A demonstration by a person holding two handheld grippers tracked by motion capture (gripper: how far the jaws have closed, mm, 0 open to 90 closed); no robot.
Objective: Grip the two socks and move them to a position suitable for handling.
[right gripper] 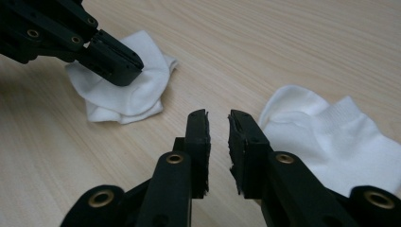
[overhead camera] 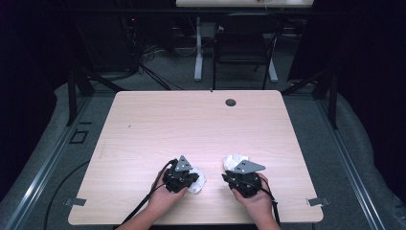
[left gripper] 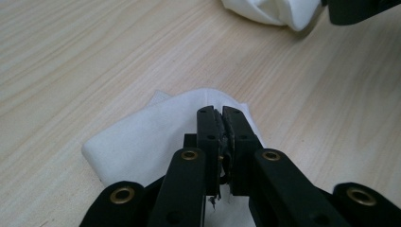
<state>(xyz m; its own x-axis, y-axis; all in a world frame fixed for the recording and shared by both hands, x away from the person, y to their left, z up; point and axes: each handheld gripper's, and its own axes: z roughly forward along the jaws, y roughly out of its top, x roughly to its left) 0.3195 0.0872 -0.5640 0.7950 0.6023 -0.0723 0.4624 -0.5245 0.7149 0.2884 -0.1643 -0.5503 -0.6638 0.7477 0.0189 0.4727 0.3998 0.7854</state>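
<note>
your left gripper (left gripper: pixel 222 116) is closed over the folded sock (right gripper: pixel 124 92); your right gripper (right gripper: pixel 218 120), slightly parted and empty, sits left of the other sock (right gripper: pixel 331 137): steer it there.

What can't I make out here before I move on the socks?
- Left sock: high view, mostly under the left gripper. Left gripper view: jaws nearly closed above it; grip can't be confirmed.
- Right sock: high view, partly behind the right gripper; right gripper view, cut by the edge.
- Sock shape: bunched, too small.
</note>
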